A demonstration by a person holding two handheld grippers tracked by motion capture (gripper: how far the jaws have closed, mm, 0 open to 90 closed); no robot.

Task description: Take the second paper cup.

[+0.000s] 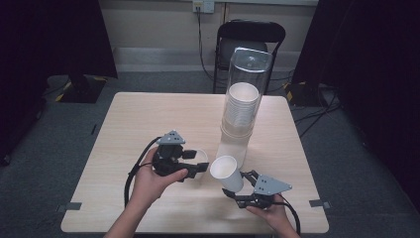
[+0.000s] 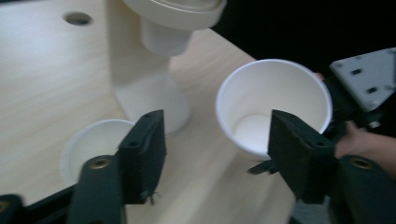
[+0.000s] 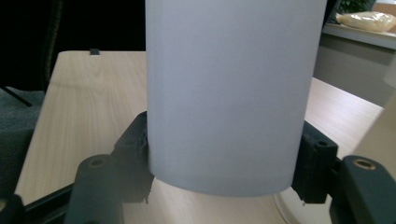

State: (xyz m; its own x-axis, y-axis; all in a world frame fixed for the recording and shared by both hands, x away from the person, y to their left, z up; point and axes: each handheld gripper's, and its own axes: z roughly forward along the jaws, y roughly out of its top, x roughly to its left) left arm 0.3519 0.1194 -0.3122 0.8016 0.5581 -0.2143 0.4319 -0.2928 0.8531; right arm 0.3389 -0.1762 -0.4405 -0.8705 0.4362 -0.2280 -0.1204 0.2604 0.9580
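Note:
A white paper cup (image 1: 226, 170) hangs tilted above the table's front, and my right gripper (image 1: 237, 185) is shut on its lower wall. In the right gripper view the cup (image 3: 224, 93) sits squeezed between both jaws of that gripper (image 3: 224, 163). A second white cup (image 1: 202, 155) stands on the table just left of it. My left gripper (image 1: 198, 164) is open right beside this cup, held in a hand. From the left gripper view, the standing cup (image 2: 91, 142) lies behind the left jaw of the open gripper (image 2: 217, 128), and the held cup (image 2: 273, 100) faces me, mouth open.
A tall clear tube (image 1: 246, 74) with a stack of white cups (image 1: 242, 106) stands on a white base (image 1: 233, 146) at the table's middle right. Behind the light wooden table (image 1: 148, 119) is a black folding chair (image 1: 250, 34). Dark curtains hang on both sides.

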